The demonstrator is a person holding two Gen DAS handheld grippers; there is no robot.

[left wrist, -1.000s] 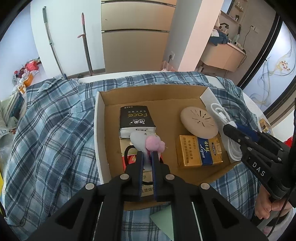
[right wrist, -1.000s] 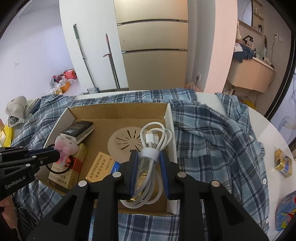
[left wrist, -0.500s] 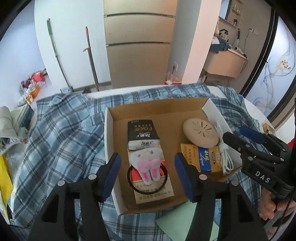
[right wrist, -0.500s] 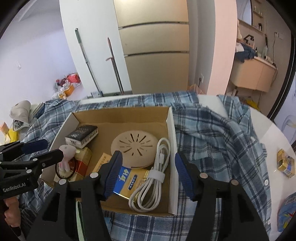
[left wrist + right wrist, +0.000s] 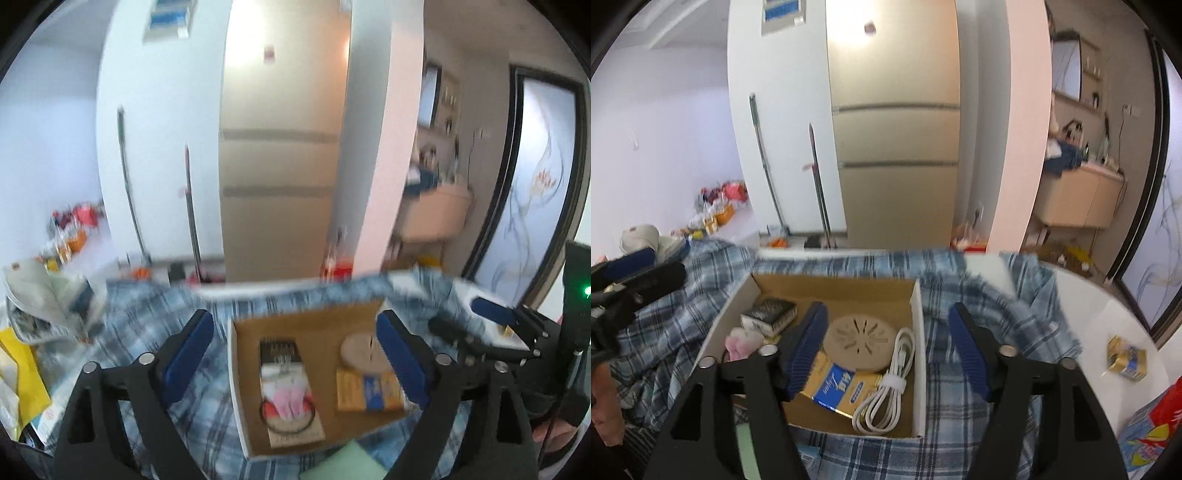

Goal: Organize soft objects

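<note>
Left gripper (image 5: 295, 354): jaws spread and opening, nothing between the pads.
Right gripper (image 5: 888, 350): jaws spread and opening, gripping nothing.
Cardboard box (image 5: 918, 332): open-topped, on a plaid shirt (image 5: 979, 369) covering the surface.
Box, near side: white cable (image 5: 886, 391) coiled along the right wall; yellow-and-blue packet (image 5: 838, 386) beside it.
Box, left side: pink plush toy (image 5: 286, 395) with a black hair tie, lying on a red packet.
Box, far side: round tan disc (image 5: 862, 345), black tissue pack (image 5: 770, 312).
</note>
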